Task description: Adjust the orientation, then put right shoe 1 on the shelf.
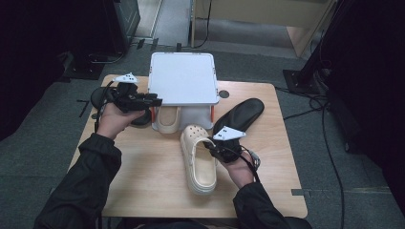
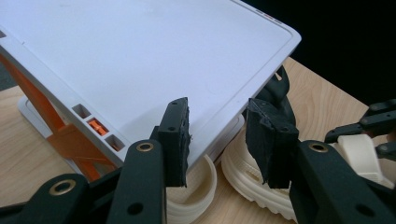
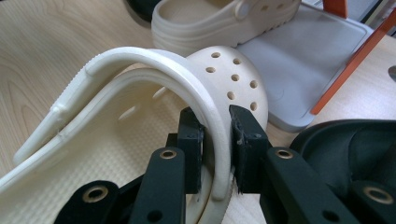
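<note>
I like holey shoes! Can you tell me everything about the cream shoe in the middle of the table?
The cream clog looks like soft foam, with round holes over its toe, a ridged thick sole and a heel strap. It lies sole-down on the wooden table, toe pointing toward the white shoe rack. The right gripper has its jaws on either side of the clog's side wall.

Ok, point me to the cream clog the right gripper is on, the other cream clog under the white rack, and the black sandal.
cream clog (image 1: 200, 164), high view, footbed.
other cream clog (image 1: 168, 120), high view, heel end.
black sandal (image 1: 243, 113), high view, footbed.
</note>
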A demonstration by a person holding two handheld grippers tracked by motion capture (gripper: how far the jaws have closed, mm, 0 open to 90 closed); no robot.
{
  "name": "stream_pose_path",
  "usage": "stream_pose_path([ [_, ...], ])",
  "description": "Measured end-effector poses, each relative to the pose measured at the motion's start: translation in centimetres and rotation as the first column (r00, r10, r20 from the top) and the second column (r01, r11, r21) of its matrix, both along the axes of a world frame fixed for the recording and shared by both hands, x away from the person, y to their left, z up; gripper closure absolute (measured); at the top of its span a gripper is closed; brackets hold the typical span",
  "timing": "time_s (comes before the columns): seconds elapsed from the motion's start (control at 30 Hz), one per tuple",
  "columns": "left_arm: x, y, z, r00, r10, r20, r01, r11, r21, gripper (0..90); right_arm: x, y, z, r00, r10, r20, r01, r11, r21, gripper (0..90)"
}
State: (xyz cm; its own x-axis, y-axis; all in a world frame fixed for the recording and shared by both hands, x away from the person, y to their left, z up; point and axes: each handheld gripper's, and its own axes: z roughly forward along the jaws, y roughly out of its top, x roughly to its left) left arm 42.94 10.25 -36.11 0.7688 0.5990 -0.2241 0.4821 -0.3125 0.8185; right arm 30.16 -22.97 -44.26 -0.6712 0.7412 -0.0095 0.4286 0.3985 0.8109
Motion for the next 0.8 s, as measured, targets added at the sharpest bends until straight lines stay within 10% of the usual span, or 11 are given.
stream_pose_path([
  [0.8, 1.1, 0.0, -0.1, 0.9998, 0.016, 0.013, -0.016, 0.9994, 0.030, 67.2, 5.4, 1.2, 2.3, 0.9989, -0.039, 0.026, 0.039, 0.999, -0.017, 76.3],
])
